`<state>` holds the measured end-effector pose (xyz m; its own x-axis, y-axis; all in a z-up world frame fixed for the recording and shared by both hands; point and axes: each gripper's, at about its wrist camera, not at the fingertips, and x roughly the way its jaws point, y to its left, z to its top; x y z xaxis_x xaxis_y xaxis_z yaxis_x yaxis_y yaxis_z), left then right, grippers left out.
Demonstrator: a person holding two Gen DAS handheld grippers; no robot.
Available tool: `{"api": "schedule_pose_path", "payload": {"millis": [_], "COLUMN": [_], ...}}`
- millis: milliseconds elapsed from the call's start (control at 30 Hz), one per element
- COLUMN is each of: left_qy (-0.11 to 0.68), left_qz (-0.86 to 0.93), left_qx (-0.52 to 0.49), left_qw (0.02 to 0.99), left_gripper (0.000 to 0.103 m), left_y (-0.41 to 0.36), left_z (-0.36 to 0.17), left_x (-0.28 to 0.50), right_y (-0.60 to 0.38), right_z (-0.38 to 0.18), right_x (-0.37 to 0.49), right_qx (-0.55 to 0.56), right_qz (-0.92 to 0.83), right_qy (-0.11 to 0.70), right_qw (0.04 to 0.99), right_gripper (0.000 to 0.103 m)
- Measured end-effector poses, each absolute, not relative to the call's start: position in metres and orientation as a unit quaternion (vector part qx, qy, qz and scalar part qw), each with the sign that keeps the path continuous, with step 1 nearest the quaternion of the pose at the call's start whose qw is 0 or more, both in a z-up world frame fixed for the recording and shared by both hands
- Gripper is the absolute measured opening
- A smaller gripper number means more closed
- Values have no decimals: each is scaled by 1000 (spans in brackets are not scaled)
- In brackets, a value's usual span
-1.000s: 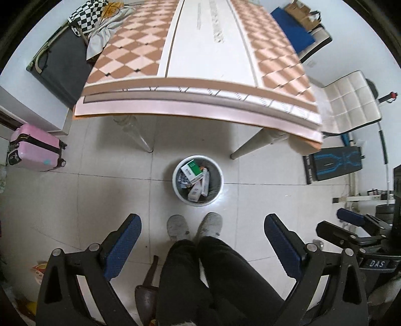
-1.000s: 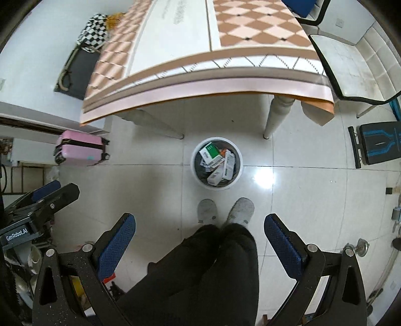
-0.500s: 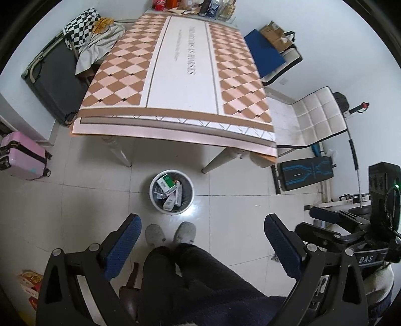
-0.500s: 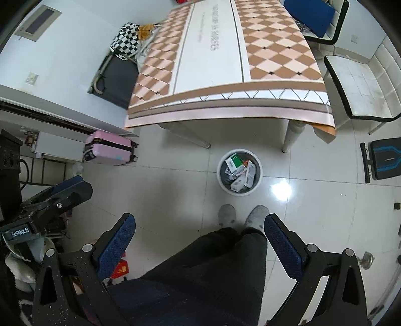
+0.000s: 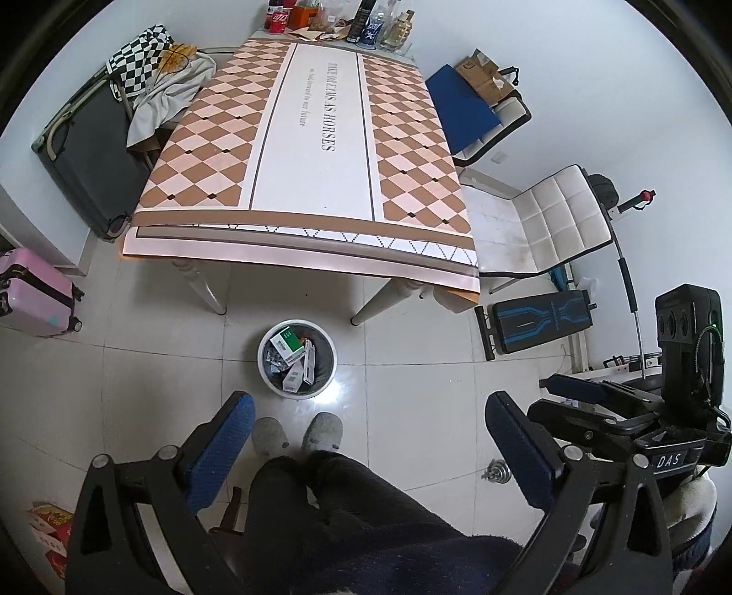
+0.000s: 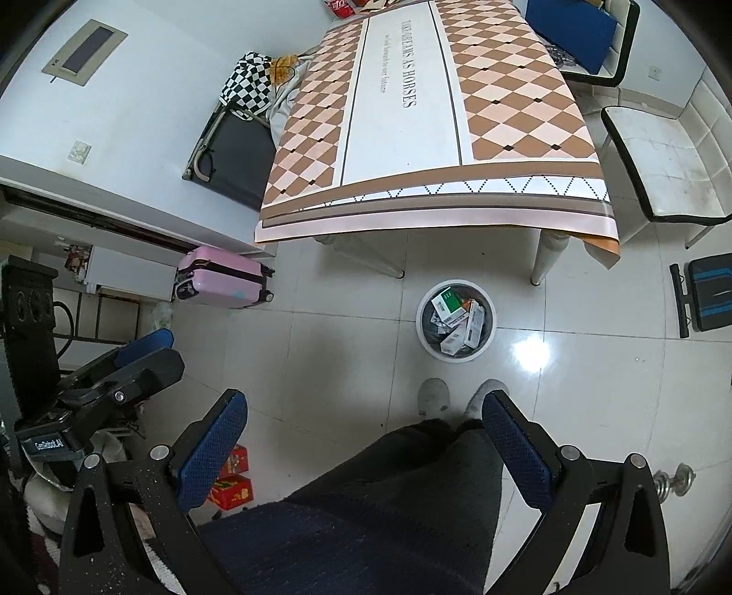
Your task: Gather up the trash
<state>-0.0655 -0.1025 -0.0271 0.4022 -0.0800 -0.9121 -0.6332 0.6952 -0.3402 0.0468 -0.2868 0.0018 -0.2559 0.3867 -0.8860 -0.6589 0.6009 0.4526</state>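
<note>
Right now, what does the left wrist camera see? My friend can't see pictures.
A round white trash bin holding small boxes stands on the tile floor before a checkered table. The open left gripper is empty, above a person's grey slippers.

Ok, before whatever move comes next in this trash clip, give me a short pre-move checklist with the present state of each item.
1. Left gripper empty, fingers apart: ok.
2. Right gripper empty, fingers apart: ok.
3. Trash bin upright on the floor in front of the person's feet: ok.
4. Room left in the bin: boxes lie below the rim; depth cannot tell.
5. Loose trash left on the patterned part of the table: none seen, ok.
6. Bottles and cans at the table's far end, trash or not: cannot tell.
</note>
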Motion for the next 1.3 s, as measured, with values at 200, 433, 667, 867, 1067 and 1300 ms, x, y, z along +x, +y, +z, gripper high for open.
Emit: {"api": "schedule_pose_path", "payload": {"millis": [200,433,667,867,1067,1300], "left_qy": [516,515,513,511,511,512], "left_qz": [173,162,157,156,154,154], "left_qx": [-347,-349,-347,-349,-348,-348], "left_qw": [763,766,769,770,770,770], "left_gripper": [103,103,103,103,103,103], "left_y": [-105,-106,-107,-109,-108,-108], "left_z": [-26,-25,-21,-19,-19,-19], "left_x": [-64,-66,-67,-67,-68,-67], "right_y": [-288,-292,-293,-292,-294,-294], "right_z": [3,4,11,12,14,15], "right_x": [45,45,41,40,41,40], "right_qx": [-101,-97,-94,-92,-91,-90], "right_qz": [436,437,436,435,435,436], "right_qy": [664,666,665,665,664,663], "right_qw": [599,596,599,600,601,602], "right_gripper": [103,103,103,103,103,103]}}
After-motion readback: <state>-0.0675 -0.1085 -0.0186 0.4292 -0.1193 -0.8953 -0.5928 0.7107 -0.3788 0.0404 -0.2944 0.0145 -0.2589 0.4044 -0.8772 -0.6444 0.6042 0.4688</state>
